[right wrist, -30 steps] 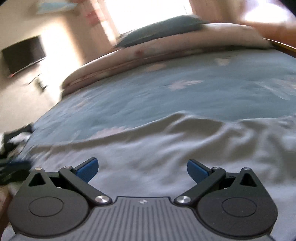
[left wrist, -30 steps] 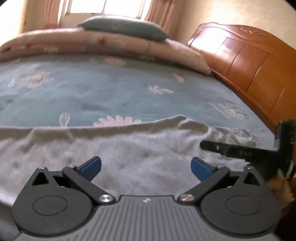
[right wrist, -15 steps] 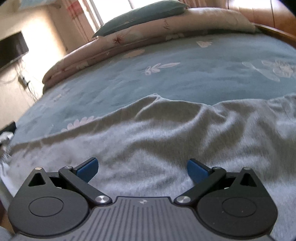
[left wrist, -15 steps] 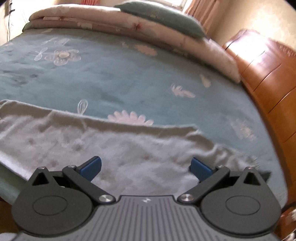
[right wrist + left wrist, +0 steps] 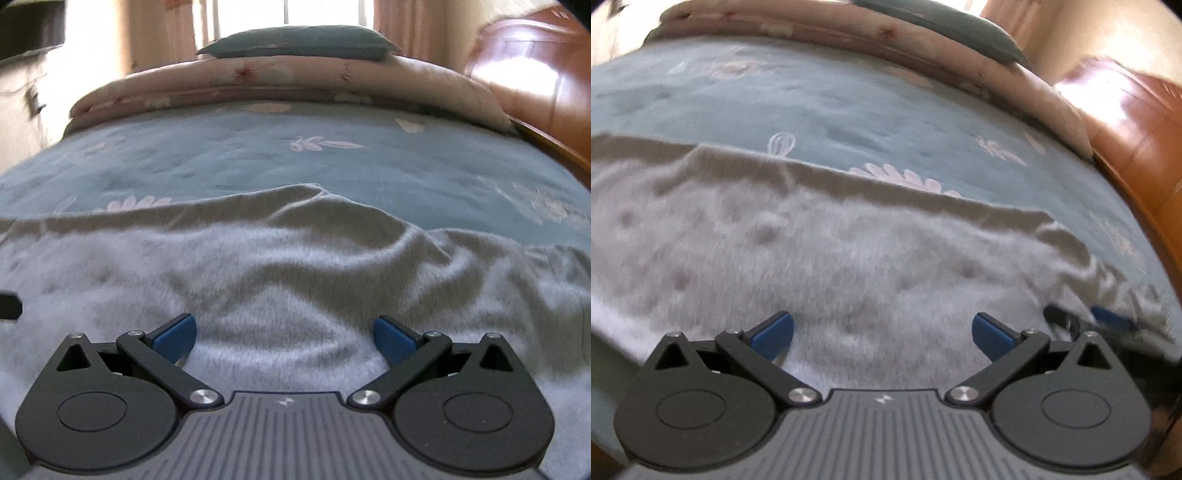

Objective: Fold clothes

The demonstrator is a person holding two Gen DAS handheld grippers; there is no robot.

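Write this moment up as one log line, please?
stage: pre-grasp | left gripper: open, over grey garment | right gripper: open, over same garment | garment: spread, wrinkled, on blue bedspread

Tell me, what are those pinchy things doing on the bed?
A person is holding two grippers over a grey garment spread on the blue flowered bedspread. The left gripper and the right gripper are both open, with cloth showing between their fingers but nothing pinched. The garment lies unfolded.
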